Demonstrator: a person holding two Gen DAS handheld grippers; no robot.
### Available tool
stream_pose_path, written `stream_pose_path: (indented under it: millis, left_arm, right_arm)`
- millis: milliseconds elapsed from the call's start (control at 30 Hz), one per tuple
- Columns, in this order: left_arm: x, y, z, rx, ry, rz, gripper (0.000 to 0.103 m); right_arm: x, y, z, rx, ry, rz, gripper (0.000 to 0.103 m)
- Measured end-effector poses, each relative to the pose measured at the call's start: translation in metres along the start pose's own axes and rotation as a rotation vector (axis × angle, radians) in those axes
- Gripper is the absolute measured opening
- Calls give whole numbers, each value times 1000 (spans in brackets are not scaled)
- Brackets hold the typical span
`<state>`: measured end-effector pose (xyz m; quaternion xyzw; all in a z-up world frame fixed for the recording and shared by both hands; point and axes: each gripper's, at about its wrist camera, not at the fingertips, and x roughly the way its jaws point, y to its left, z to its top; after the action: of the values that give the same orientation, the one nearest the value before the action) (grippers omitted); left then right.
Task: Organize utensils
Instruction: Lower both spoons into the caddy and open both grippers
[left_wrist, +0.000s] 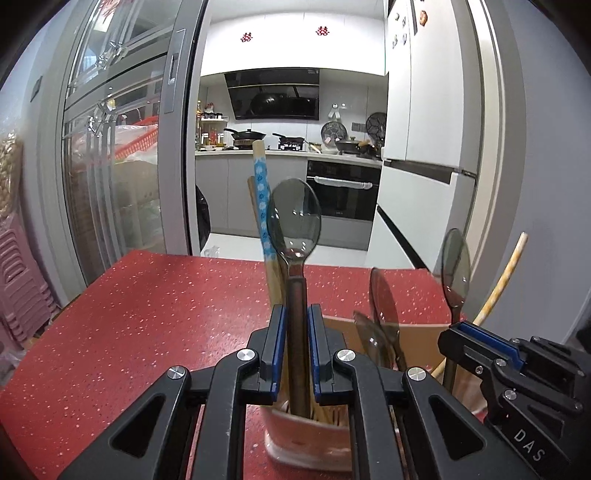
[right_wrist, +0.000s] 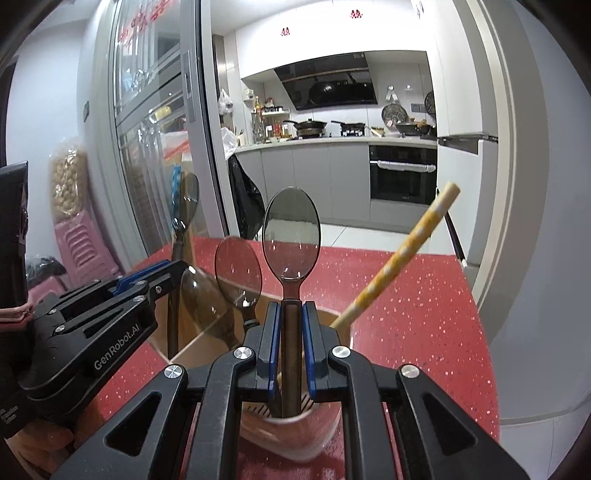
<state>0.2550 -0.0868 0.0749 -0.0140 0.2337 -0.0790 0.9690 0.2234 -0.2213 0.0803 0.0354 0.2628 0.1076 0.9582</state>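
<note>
My left gripper (left_wrist: 295, 314) is shut on the brown handle of a clear grey spoon (left_wrist: 294, 218), held upright over a pink utensil cup (left_wrist: 306, 435) that holds blue-patterned chopsticks (left_wrist: 261, 199). My right gripper (right_wrist: 291, 314) is shut on a second clear grey spoon (right_wrist: 291, 236), upright over another pink cup (right_wrist: 291, 435) with a yellow-patterned chopstick (right_wrist: 402, 254). Each gripper shows in the other's view: the right one (left_wrist: 480, 339) at the right edge, the left one (right_wrist: 147, 277) at the left. A cardboard box (right_wrist: 199, 347) between them holds more clear spoons (right_wrist: 238, 269).
Everything stands on a red speckled table (left_wrist: 147, 314). A glass sliding door (left_wrist: 122, 166) is at the left, pink stools (right_wrist: 81, 240) beside it. Behind the table lie the kitchen, an oven (left_wrist: 343, 192) and a white fridge (left_wrist: 424, 110).
</note>
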Motion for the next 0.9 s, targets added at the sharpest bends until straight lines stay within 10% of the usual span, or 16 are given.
stream_pose_path:
  millis: [167,267,900]
  left_arm:
    - [-5,3,1,-1,17,4,37]
    - [-6,3,1,-12,22,0,37]
    - [-10,24,6,-115,75,-43,37]
  right_arm:
    - [1,-1,-1,4,31,14,18]
    - [1,-3,0,23,44,34,39]
    - [-39,-13,1,134,3,67,45]
